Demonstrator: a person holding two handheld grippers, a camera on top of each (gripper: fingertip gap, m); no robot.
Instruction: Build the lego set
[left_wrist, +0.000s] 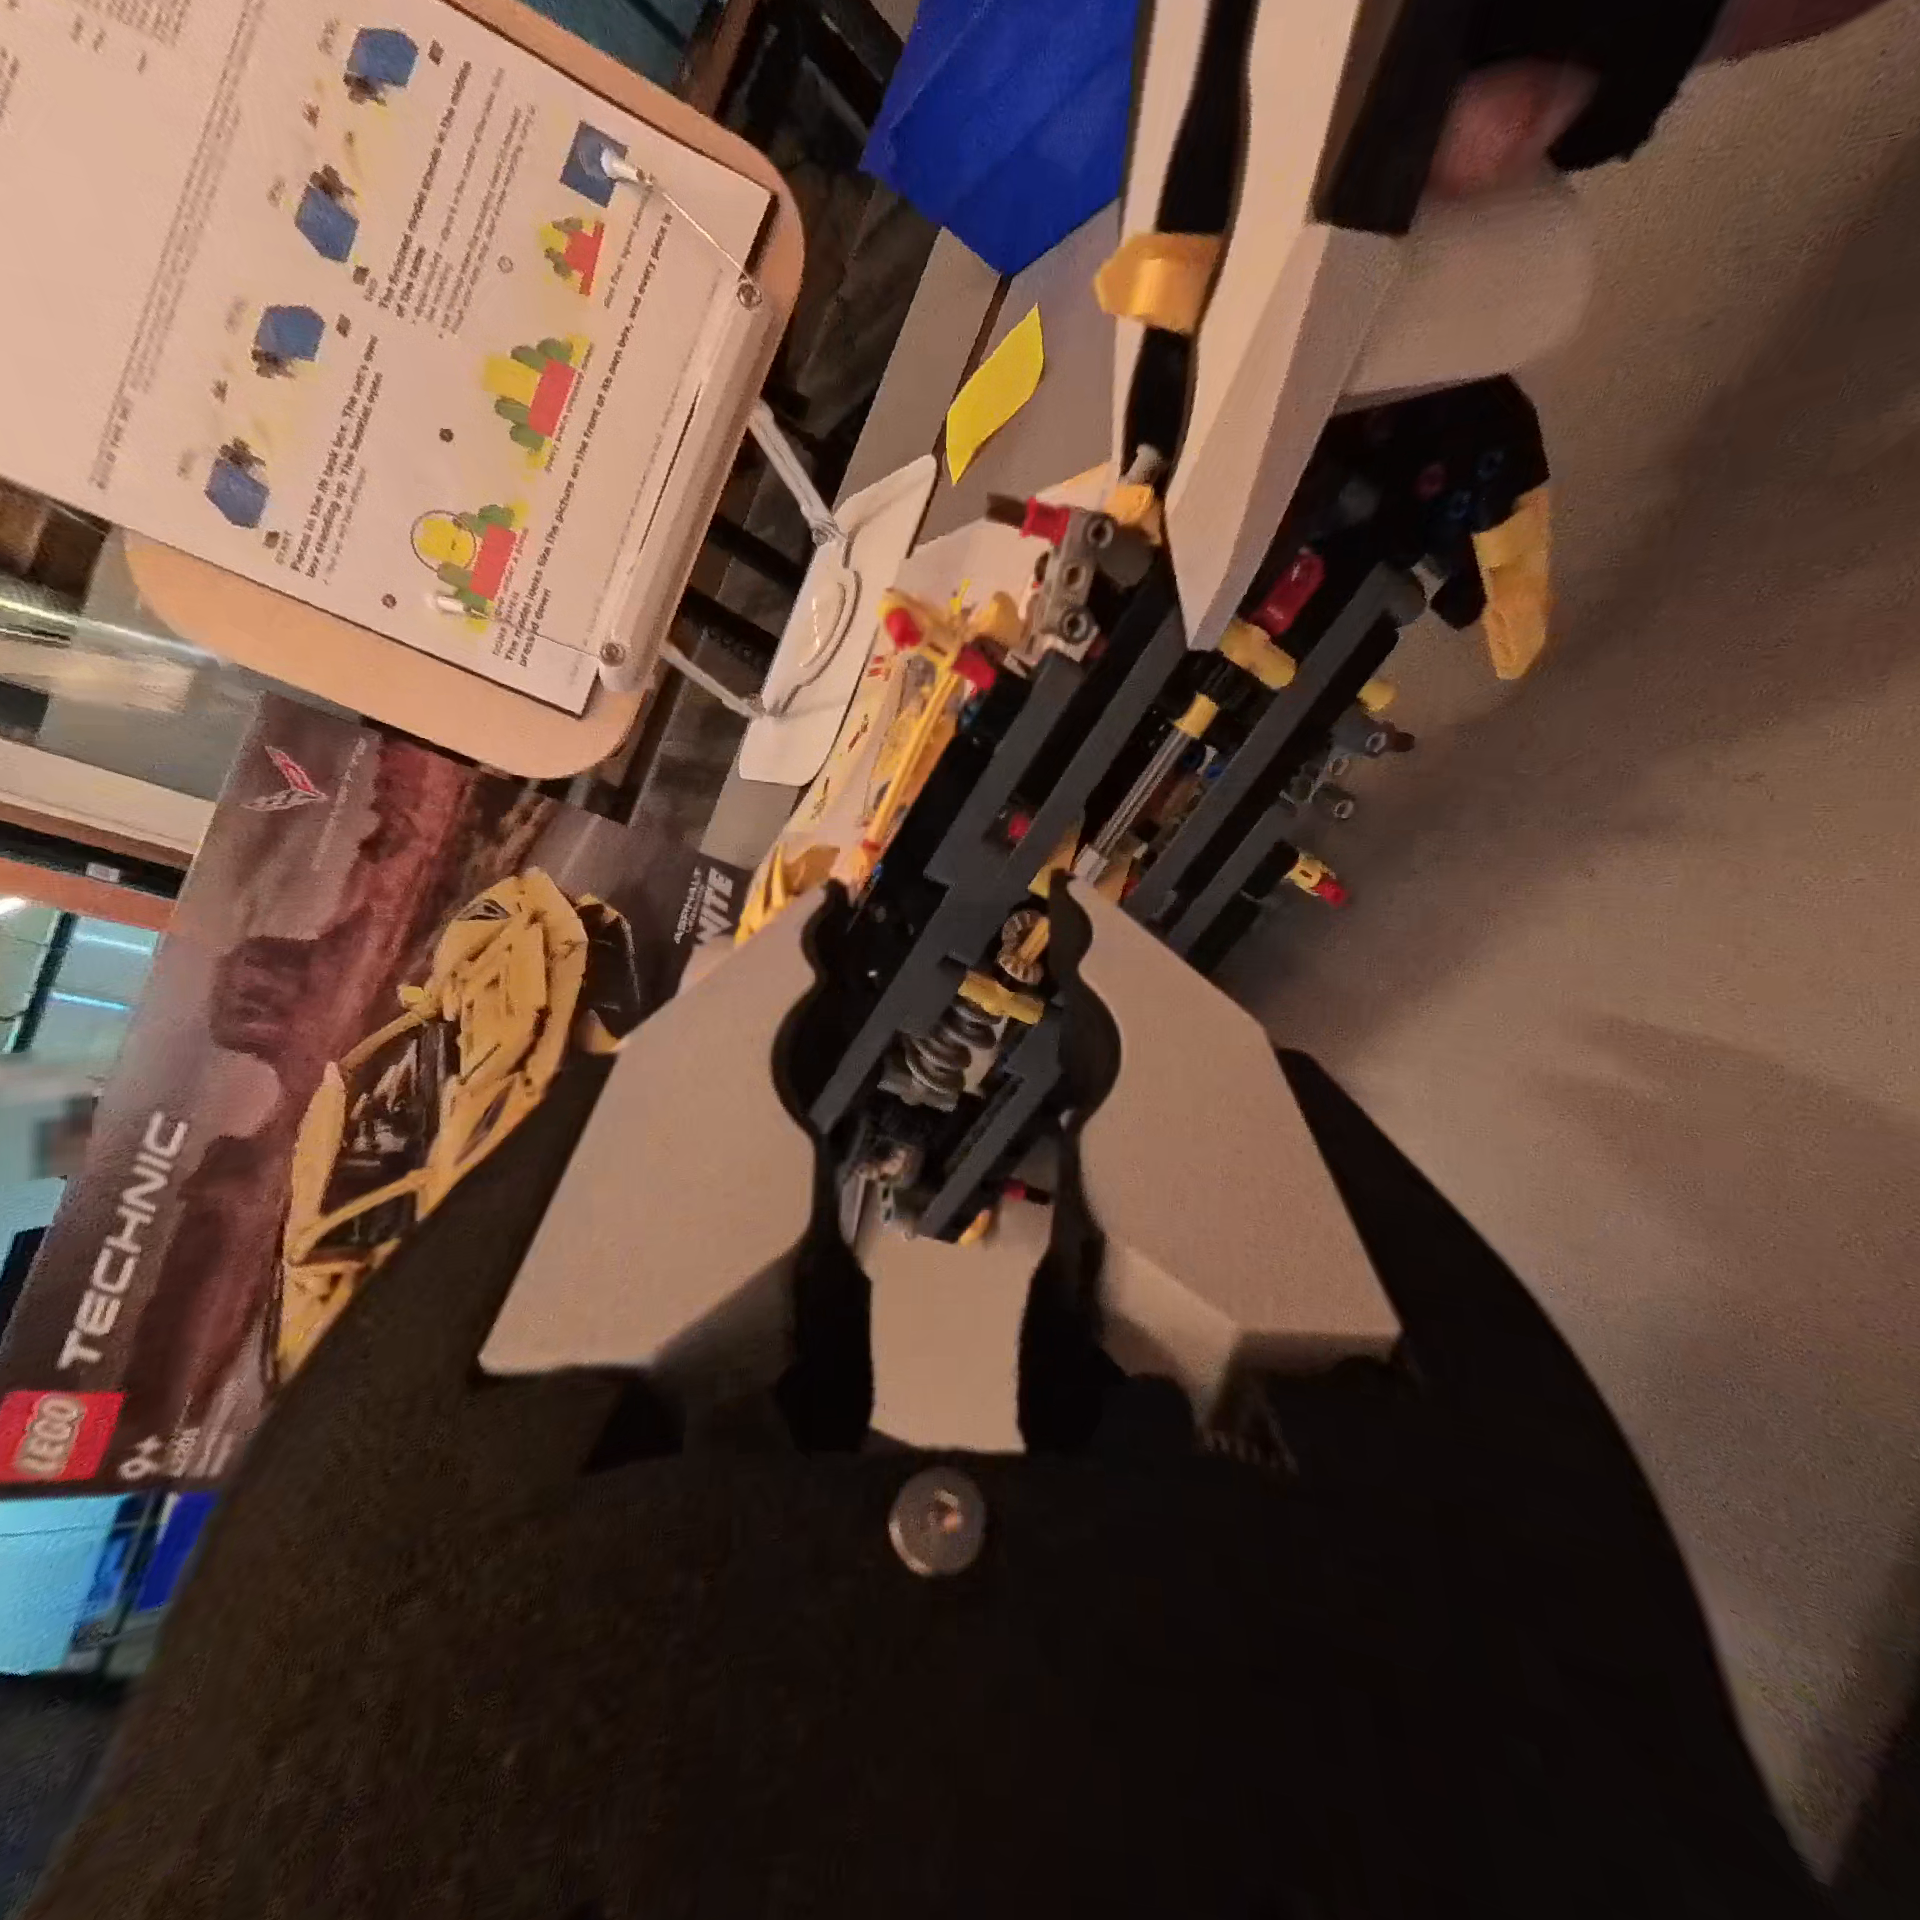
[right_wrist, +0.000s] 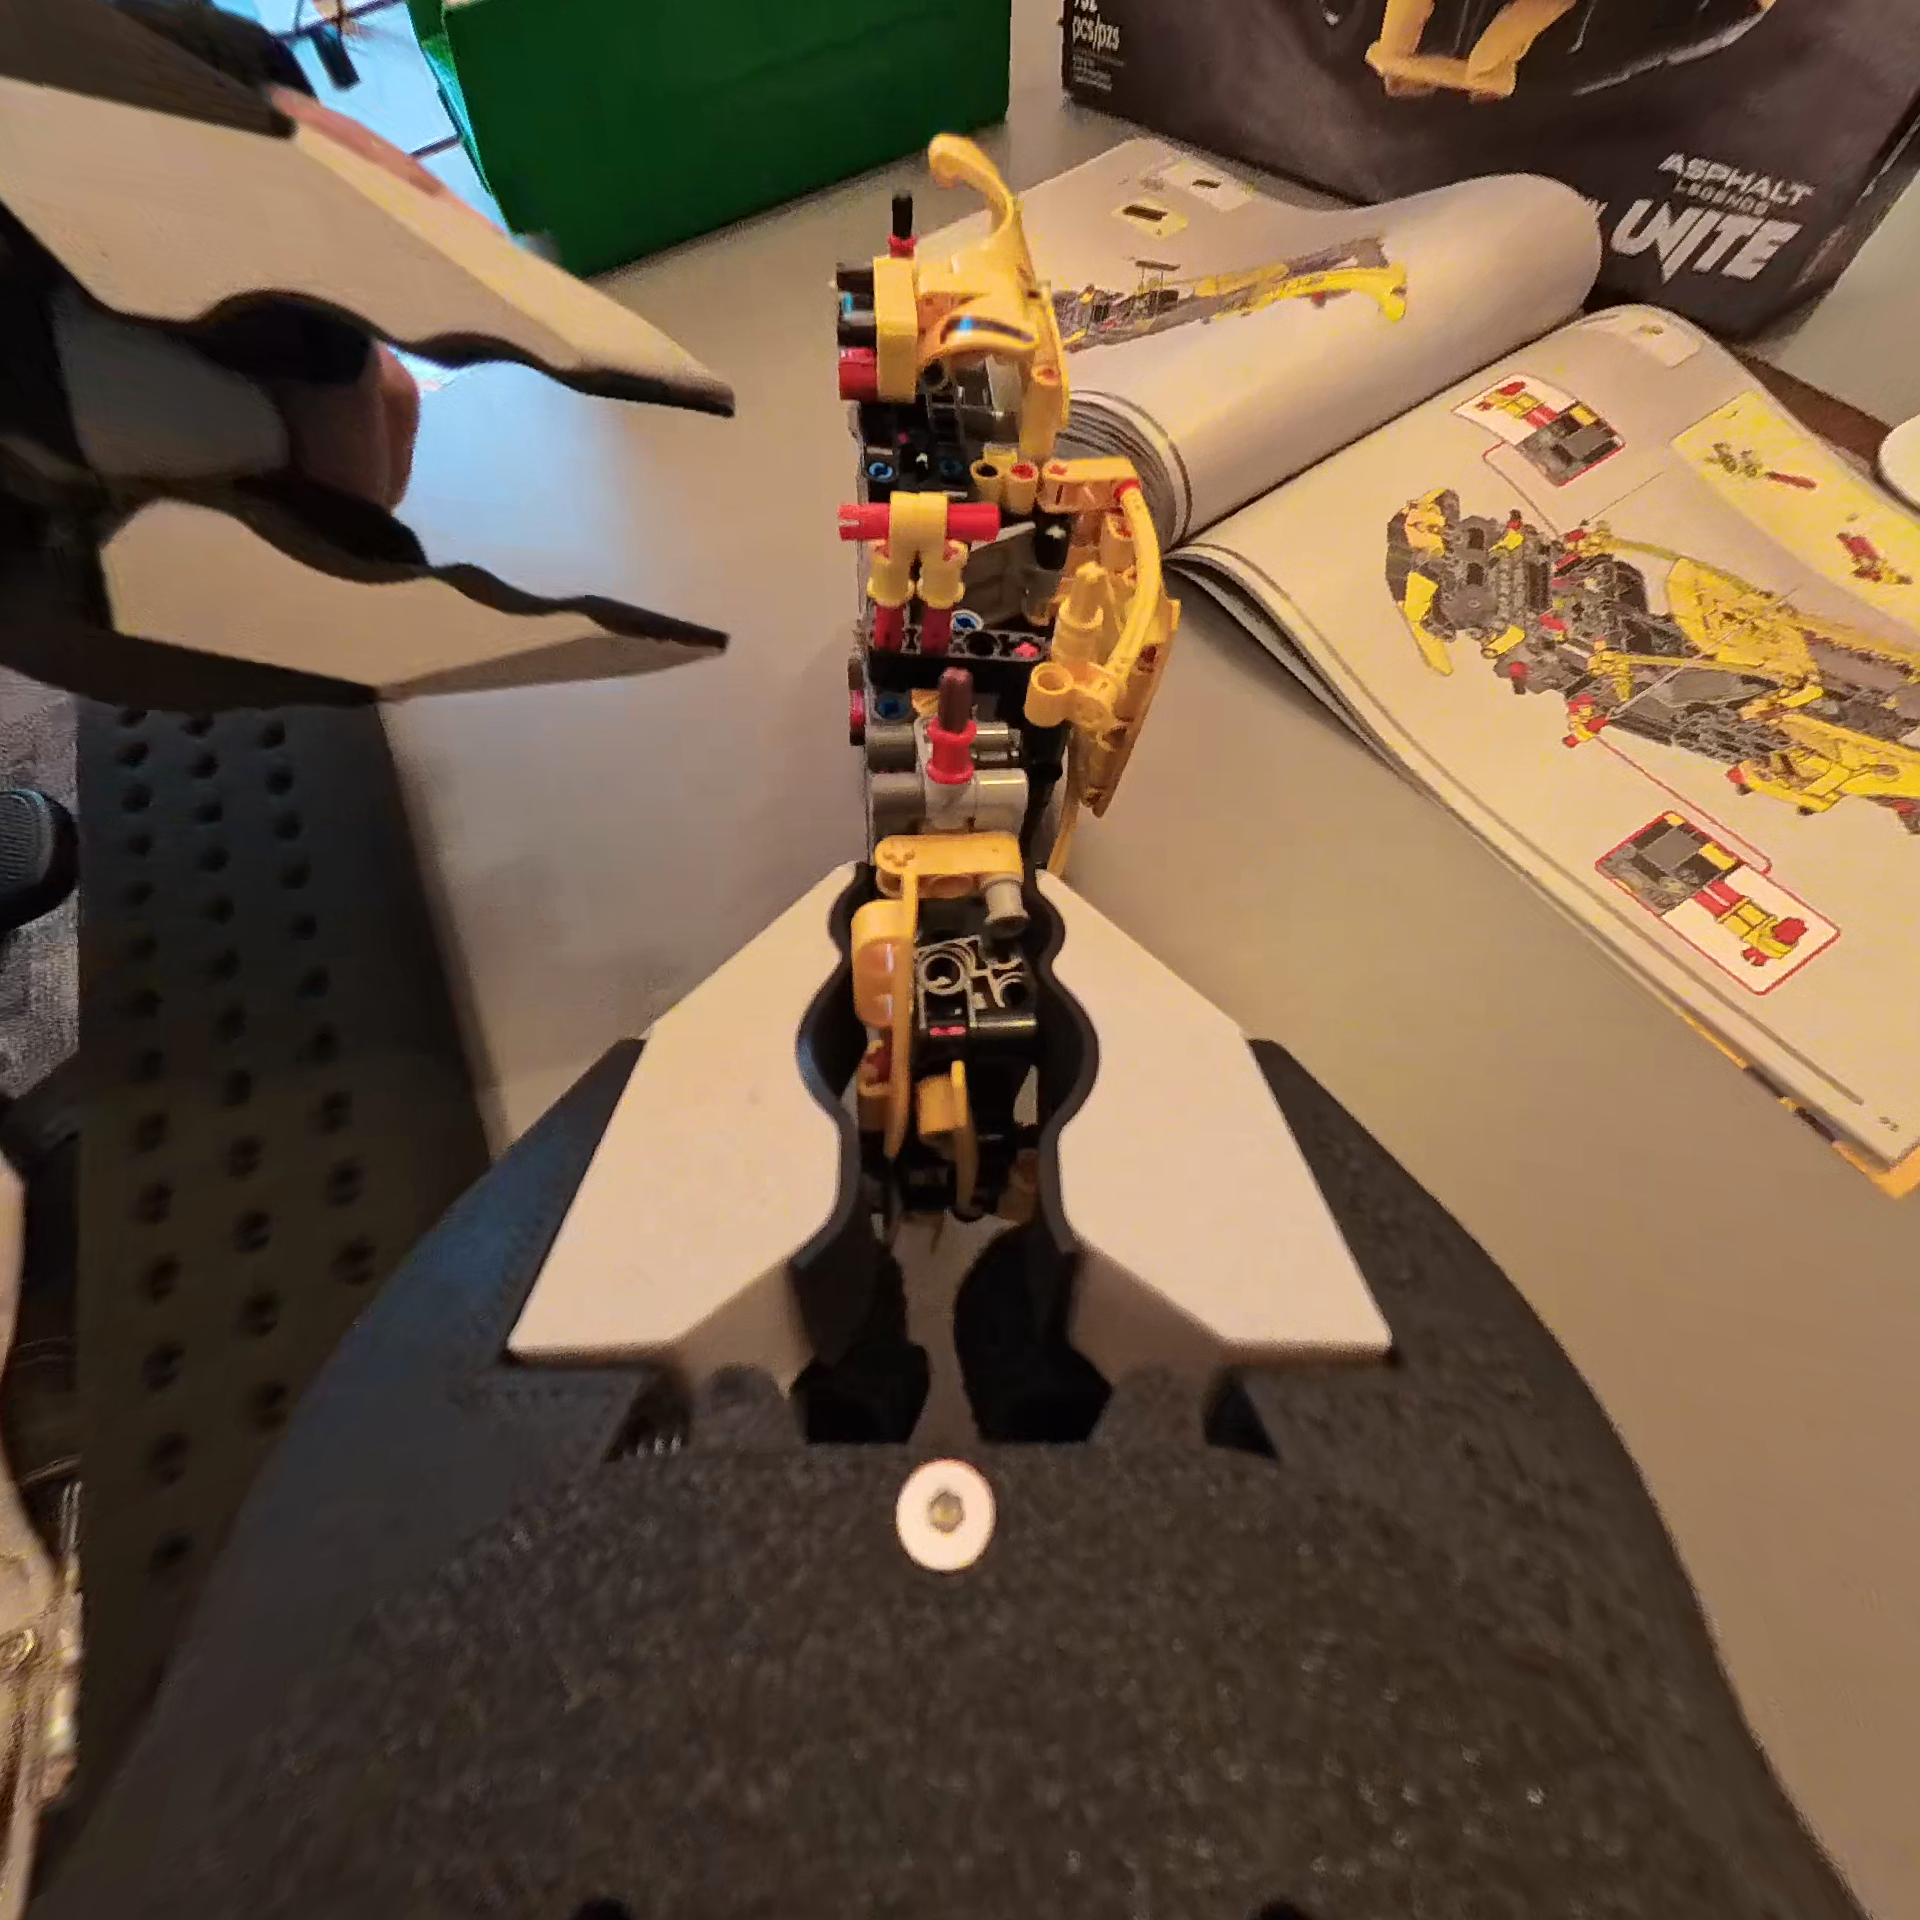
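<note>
A: Lego model (left_wrist: 1039, 727): where is it seen from the left wrist view?
B: It is framed between the fingers of the left gripper (left_wrist: 940, 899), which are released and spread. Its far end is clamped by the right gripper (left_wrist: 1169, 520), and the set's box (left_wrist: 312, 1039) is seen at the left.
A: And from the right wrist view?
B: The model is grasped at its near end and stands out along the fingers. The left gripper is seen spread wide, just beside it but apart, and an instruction booklet (right_wrist: 1558, 623) is laid on the table (right_wrist: 623, 520)
</note>
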